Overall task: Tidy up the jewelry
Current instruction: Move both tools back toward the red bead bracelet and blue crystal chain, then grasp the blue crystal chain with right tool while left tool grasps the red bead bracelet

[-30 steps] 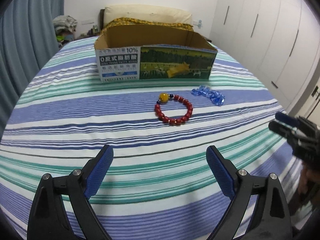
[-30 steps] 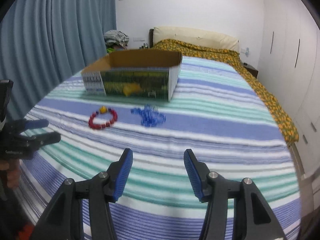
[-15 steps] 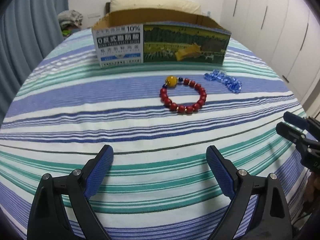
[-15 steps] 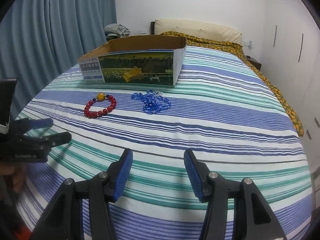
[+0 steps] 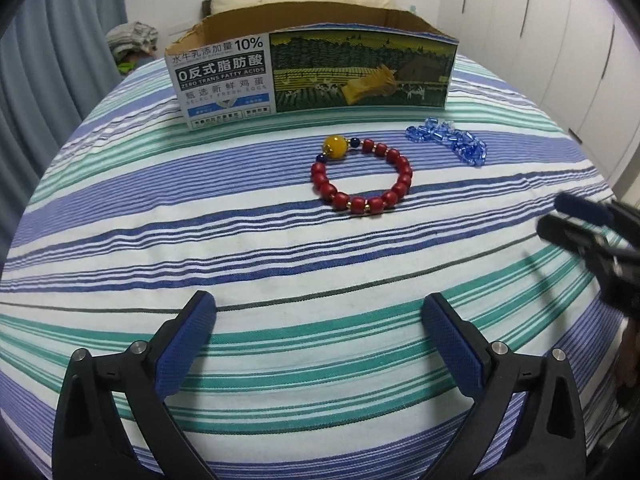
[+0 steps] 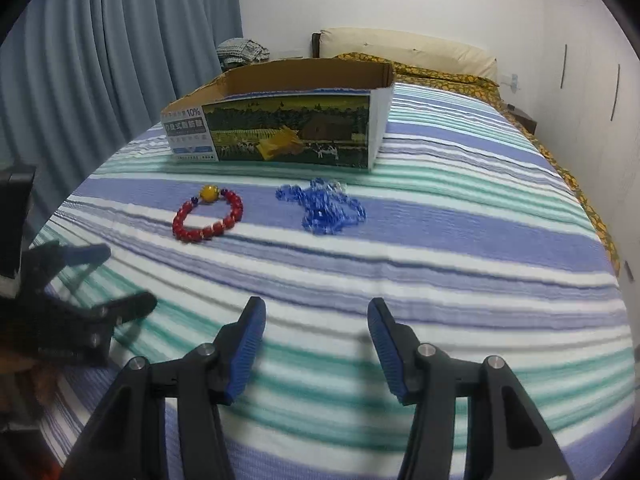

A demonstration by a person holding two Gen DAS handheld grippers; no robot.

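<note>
A red bead bracelet (image 5: 362, 178) with one yellow bead lies on the striped bed, with a blue bead necklace (image 5: 450, 140) to its right. Both lie in front of an open cardboard box (image 5: 316, 76). My left gripper (image 5: 320, 344) is open and empty, short of the bracelet. My right gripper (image 6: 316, 340) is open and empty, short of the necklace (image 6: 324, 206) and the bracelet (image 6: 208, 214). The box also shows in the right wrist view (image 6: 288, 128). Each gripper shows in the other's view: the right one (image 5: 568, 220) and the left one (image 6: 116, 276).
The striped bedspread (image 5: 200, 240) covers the bed. A pillow (image 6: 408, 50) and an orange patterned blanket (image 6: 444, 74) lie at the head. Blue curtains (image 6: 100, 60) hang on the left, white wardrobes (image 5: 560, 40) stand on the right. The bed edge drops off at right (image 6: 608, 248).
Both grippers have moved forward toward the jewelry and lower over the bed; the bracelet, necklace and box look larger and nearer. Both jaws stay open.
</note>
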